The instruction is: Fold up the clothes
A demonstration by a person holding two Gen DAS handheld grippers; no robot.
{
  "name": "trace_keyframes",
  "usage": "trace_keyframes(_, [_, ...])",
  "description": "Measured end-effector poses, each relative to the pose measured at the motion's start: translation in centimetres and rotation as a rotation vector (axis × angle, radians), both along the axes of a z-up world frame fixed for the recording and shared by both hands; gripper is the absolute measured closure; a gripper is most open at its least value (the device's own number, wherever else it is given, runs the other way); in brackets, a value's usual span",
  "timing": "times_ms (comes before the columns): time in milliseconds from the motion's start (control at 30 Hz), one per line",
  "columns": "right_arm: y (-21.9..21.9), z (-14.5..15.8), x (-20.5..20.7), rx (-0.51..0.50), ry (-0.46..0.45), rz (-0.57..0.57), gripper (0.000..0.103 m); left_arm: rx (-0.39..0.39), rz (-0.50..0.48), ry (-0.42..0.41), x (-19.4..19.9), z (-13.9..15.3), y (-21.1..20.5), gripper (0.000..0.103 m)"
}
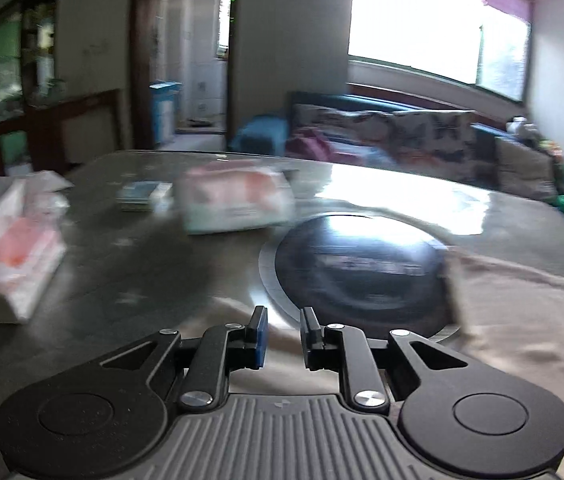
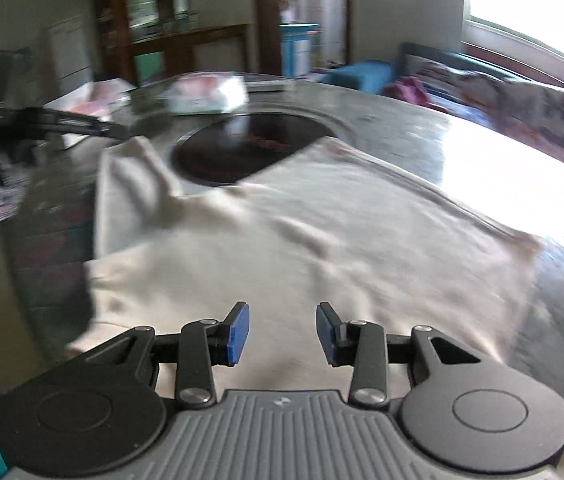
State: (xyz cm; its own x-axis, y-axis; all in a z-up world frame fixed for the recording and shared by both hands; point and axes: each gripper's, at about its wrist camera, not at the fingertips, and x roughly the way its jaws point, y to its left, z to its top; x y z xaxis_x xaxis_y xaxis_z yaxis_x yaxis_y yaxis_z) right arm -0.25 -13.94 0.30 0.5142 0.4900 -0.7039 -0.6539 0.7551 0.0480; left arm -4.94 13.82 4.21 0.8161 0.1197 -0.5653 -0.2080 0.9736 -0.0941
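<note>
Both views blurred; fine detail unreliable.

Left gripper (image 1: 283, 338): black linkage arms with blue pads are standing a narrow gap apart, nothing between them. Glossy table and a fold of pale cloth are showing through the gap.

Right gripper (image 2: 283, 334): blue pads are standing moderately apart, empty, hanging over the garment without gripping it.

Garment (image 2: 301, 248): pale beige-grey, soft knit look, matte. It is lying spread across the round table (image 2: 401, 128), wrinkled in shallow ridges, one corner draping up toward the left. Its far edge is overlapping the dark circular inset (image 2: 242, 148) at the table's centre. In the left wrist view the same cloth (image 1: 521, 320) is lying to the right of the inset (image 1: 361, 264).

Table surface: grey, polished, reflecting window glare.

Also on the table, beyond the inset: a soft rectangular tissue pack (image 1: 238, 204), white with pink; a second plastic-wrapped pack (image 1: 10, 256) at the left edge.
</note>
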Motion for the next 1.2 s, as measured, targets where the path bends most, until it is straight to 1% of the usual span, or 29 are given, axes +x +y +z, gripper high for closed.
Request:
trace_keyframes(167, [-2.8,-0.6,0.7,0.005,0.01,-0.09,0.066,-0.092,-0.175,0.001,1.3,-0.1,-4.7,0.084])
trace_keyframes(267, [-3.7,-1.0,0.9,0.002,0.017,-0.122,0.065,-0.119,-0.268,0.024,2.5,-0.8,-7.6,0.084])
trace_keyframes(333, [-4.2,-1.0,0.8,0.003,0.019,-0.136,0.065,-0.116,-0.315,0.042,3.3,-1.4,-9.3,0.084])
trace_keyframes(433, [-4.8,-0.4,0.8,0.016,0.007,-0.145,0.065,-0.123,-0.327,0.077,4.3,-2.4,-10.5,0.084])
trace_keyframes(500, [-4.7,-0.1,1.1,0.032,0.0,-0.147,0.065,-0.124,-0.319,0.094,4.6,-3.0,-10.6,0.084])
trace_keyframes(600, [-4.6,-0.2,2.0,0.04,0.005,-0.142,0.058,-0.138,-0.311,0.105,4.8,-3.5,-10.2,0.084])
trace_keyframes(667, [-4.6,-0.6,2.7,0.03,0.013,-0.148,0.058,-0.141,-0.31,0.106,4.8,-3.5,-10.0,0.084])
trace_keyframes(800, [-5.9,-1.2,3.6,0.033,0.018,-0.196,0.058,-0.136,-0.314,0.107,4.9,-3.6,-10.0,0.084])
trace_keyframes(1000, [-8.5,-1.0,4.4,0.07,0.021,-0.288,0.059,-0.126,-0.318,0.104,5.1,-3.7,-10.1,0.083])
trace_keyframes(1100, [-8.6,-0.7,4.2,0.06,-0.005,-0.304,0.059,-0.114,-0.323,0.104,5.1,-3.6,-10.5,0.081])
trace_keyframes(1200, [-8.5,0.0,3.3,0.052,-0.023,-0.283,0.059,-0.101,-0.327,0.104,5.1,-3.4,-10.9,0.074])
